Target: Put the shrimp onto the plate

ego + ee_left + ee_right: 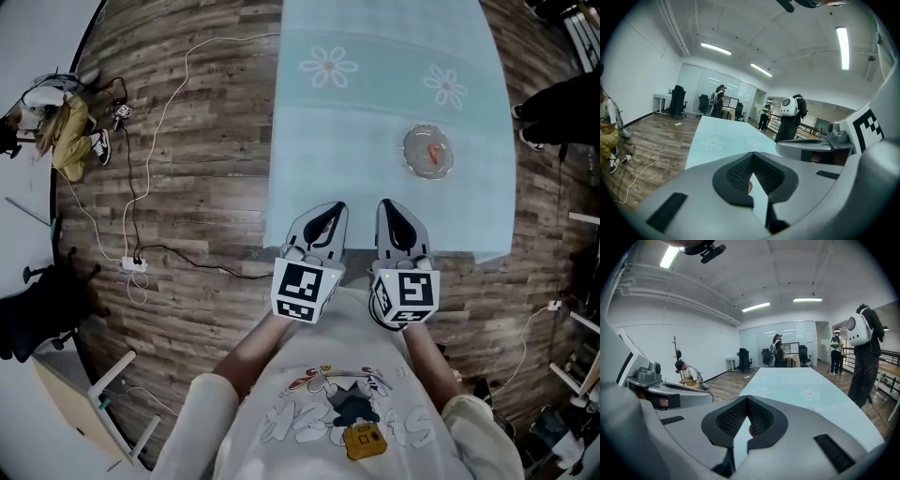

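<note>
A small orange shrimp (433,153) lies on a round glass plate (417,141) toward the right side of the table with the pale teal cloth (375,103). Both grippers hover side by side at the table's near edge, well short of the plate. My left gripper (335,208) is shut with nothing between its black pads (740,171). My right gripper (387,204) is shut and empty too, its pads (761,417) meeting at the tips. In both gripper views the plate is hidden behind the gripper bodies.
The cloth carries two flower prints (329,67). Left of the table, cables (150,159) and a power strip (133,264) lie on the wooden floor. A person sits on the floor at far left (66,127). Another person stands near the table's right side (863,352).
</note>
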The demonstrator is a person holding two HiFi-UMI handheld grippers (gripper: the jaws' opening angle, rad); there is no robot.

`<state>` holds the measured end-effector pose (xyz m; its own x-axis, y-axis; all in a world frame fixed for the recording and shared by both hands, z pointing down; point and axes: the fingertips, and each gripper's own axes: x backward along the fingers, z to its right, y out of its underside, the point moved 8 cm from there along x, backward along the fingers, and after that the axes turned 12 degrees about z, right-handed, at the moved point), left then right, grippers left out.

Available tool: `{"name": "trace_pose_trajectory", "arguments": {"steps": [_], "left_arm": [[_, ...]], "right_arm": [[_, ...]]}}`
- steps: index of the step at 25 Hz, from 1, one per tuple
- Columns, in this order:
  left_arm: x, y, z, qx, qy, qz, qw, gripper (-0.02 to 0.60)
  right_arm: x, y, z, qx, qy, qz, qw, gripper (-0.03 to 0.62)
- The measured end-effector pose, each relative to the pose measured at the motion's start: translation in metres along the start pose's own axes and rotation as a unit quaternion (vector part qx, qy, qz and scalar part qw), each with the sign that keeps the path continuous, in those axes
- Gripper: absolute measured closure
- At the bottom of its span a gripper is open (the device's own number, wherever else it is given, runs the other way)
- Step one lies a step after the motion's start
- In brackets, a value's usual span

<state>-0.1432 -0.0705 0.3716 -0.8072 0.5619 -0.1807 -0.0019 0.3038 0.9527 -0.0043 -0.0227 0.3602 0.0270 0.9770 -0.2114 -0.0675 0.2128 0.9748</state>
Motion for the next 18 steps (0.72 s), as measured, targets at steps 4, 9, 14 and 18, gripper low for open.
{"name": "trace_pose_trajectory", "arguments": {"steps": [4,9,14,18], "left_arm": [[0.045,-0.005,-0.007,-0.016,0.026,0.013,0.9994,0.574],[0.08,0.002,-0.004,-0.013,0.065,0.007,0.9978,0.574],[0.098,0.003,0.027,-0.021,0.09,0.008,0.9957,0.574],[0.11,0.008,0.061,-0.038,0.105,-0.002,0.9937,0.574]], "right_arm": [[0.018,-0.003,-0.039,0.008,0.02,0.01,1.0,0.572],[0.055,-0.005,-0.06,0.008,0.05,0.007,0.999,0.572],[0.101,-0.005,-0.058,0.012,0.059,0.013,0.998,0.572],[0.135,0.004,-0.055,-0.007,0.068,0.02,0.997,0.572]]}}
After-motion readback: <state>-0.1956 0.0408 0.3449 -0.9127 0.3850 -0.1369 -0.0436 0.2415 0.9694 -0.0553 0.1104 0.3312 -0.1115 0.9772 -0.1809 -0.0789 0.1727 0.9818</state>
